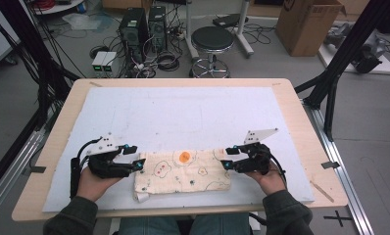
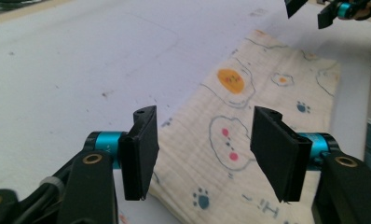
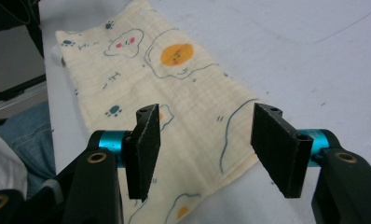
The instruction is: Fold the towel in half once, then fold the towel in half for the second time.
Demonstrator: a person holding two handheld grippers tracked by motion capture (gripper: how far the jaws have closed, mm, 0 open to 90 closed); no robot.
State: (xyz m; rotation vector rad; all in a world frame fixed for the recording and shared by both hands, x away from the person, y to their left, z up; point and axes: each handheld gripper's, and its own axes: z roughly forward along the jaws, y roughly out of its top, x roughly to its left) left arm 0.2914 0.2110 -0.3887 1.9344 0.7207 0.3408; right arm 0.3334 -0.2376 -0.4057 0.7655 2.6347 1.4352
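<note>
The folded cloth [image 1: 183, 171] lies flat at the counter's [image 1: 51, 147] 6 o'clock edge. The left hand-held gripper [image 1: 134, 157] at its 9 o'clock end and the right hand-held gripper [image 1: 231, 157] at 3 o'clock both stand wide, holding nothing. A jaw brushing an end could drag the fold askew or open.

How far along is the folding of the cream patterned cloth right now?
Done: the cream cloth printed with eggs and paw marks lies as a folded strip on the white foam mat. In hand: nothing; the left gripper and right gripper hang open above its two short ends, pads clear of the fabric. Left: probably another fold, since the strip is long, though that's a guess.
</note>
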